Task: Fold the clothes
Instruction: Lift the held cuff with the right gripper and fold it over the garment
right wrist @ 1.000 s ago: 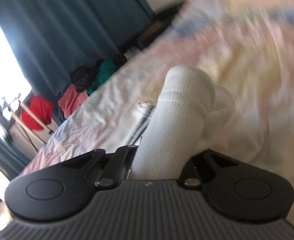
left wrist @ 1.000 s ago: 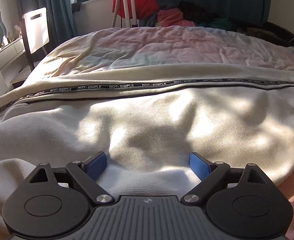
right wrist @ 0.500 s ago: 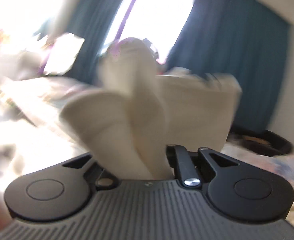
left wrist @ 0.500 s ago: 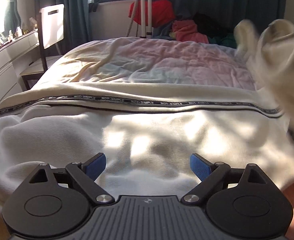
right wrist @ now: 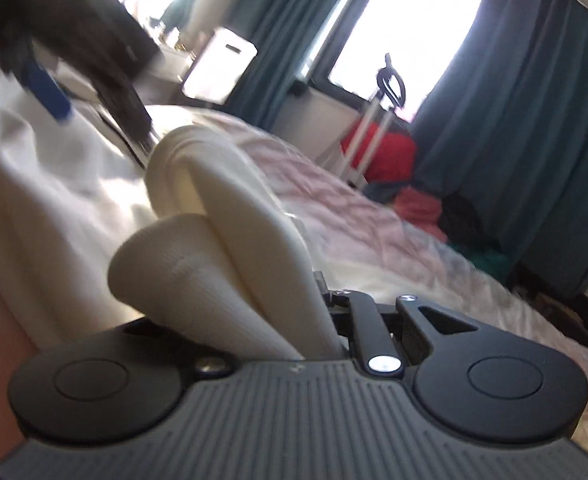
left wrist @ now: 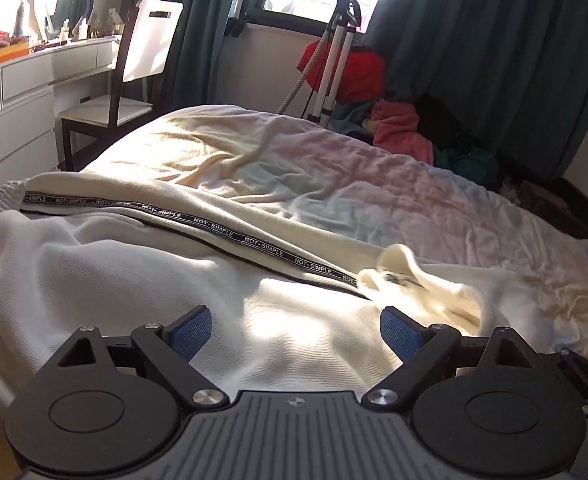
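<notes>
On a sunlit bed beside teal curtains, cream trousers with a black lettered stripe lie spread. The left hand-held gripper hovers wide above them; the right hand-held gripper clamps a bunched cream fold.

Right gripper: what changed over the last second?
The right gripper carried its bunch of cream fabric across the bed toward the left gripper. Its grip on the fabric stayed shut; the left gripper stayed open over the garment.
</notes>
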### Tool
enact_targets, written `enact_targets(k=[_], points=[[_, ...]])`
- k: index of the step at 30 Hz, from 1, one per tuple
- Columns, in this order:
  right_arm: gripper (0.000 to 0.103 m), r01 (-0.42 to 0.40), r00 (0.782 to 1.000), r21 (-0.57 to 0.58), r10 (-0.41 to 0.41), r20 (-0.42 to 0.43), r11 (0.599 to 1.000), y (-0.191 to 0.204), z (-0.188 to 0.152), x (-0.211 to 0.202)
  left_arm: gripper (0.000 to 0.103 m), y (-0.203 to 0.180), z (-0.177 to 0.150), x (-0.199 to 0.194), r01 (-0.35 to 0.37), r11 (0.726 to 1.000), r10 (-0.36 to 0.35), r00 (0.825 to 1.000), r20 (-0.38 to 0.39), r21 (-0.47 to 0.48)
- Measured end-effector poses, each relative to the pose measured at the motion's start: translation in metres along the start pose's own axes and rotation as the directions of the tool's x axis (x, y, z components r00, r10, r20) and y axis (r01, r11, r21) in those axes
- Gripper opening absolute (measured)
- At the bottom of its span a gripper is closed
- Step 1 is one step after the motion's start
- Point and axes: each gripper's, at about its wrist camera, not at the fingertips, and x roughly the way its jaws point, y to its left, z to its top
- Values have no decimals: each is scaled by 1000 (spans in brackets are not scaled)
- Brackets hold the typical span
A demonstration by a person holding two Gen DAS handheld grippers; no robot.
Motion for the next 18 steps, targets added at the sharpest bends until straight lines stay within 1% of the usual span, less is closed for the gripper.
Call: enact_targets(k=[2,4,5,6,8,10,11,12,14,16,18], points=[[12,-75,997,2,75,-20,997,15,6,1,92,6,-1,3,23,999,-23,1000,-9,-35],[13,-117,988,37,120,-95,992,27,1,12,92,12,-2,8,58,994,-62,998,-33,-88],[14,-118,985,42,123,-123,992,31,-4,16,92,16,-3,11,83,989,-89,995,-46,-119],[14,-118,984,25,121,-130,993,35,-6,17,92,18,-4,14,103,984,-112,992,-55,-146],[15,-119,984,14,120,-134,993,35,-5,16,92,20,-5,15,128,977,-140,989,-57,-168],[18,-146,974,72,156,-162,987,28,-1,16,92,20,-5,13,139,977,-148,988,-43,-165],[26,-162,968,104,178,-176,981,25,0,15,92,19,-5,12,145,976,-152,988,-32,-161],[32,-178,961,135,202,-189,975,22,1,14,92,18,-5,9,152,976,-157,987,-21,-156],[59,-212,945,183,249,-210,960,14,2,7,92,15,-6,6,167,975,-169,986,-2,-144],[72,-238,929,235,292,-228,942,8,3,-1,92,10,-7,3,187,975,-187,982,12,-122],[72,-255,914,285,326,-241,924,1,4,-8,92,4,-8,1,199,975,-198,980,22,-94]])
